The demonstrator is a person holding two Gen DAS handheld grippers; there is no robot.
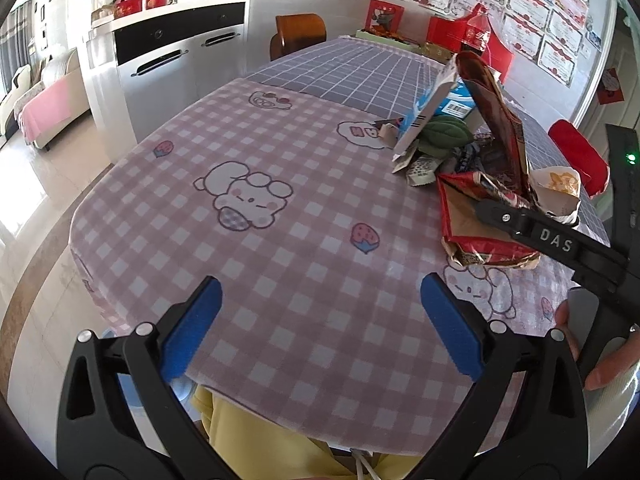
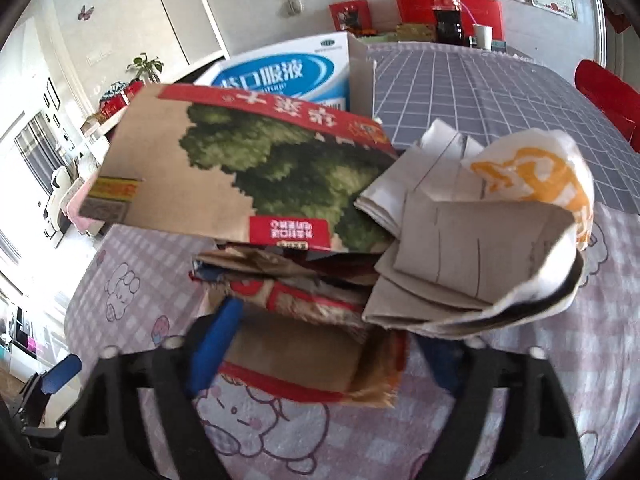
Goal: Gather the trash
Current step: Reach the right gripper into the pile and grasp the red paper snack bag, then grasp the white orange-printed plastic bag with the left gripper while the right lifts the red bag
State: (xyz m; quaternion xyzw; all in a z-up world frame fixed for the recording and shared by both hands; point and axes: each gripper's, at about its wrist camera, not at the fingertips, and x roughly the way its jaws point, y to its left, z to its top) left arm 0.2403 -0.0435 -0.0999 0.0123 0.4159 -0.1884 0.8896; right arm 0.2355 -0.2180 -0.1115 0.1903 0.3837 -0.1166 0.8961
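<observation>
A heap of trash lies on the table's right side. It holds a red-and-brown paper bag (image 1: 488, 216), a blue-and-white carton (image 1: 436, 108), a green wrapper (image 1: 444, 132) and a white paper wrapper with orange print (image 1: 558, 192). My right gripper (image 1: 504, 210) is shut on the red-and-brown bag (image 2: 296, 356), lifting its flap with the tree picture (image 2: 256, 168). The white wrapper (image 2: 520, 208) and the carton (image 2: 288, 72) press against it. My left gripper (image 1: 320, 324) is open and empty over the pink checked cloth (image 1: 280, 240), left of the heap.
A cola bottle (image 1: 478, 30), red boxes (image 1: 440, 30) and a white cup (image 2: 483, 36) stand at the far end on the grey checked cloth (image 1: 360, 68). A wooden chair (image 1: 298, 34) and white cabinet (image 1: 168, 56) stand beyond. A red chair (image 1: 576, 152) is at the right.
</observation>
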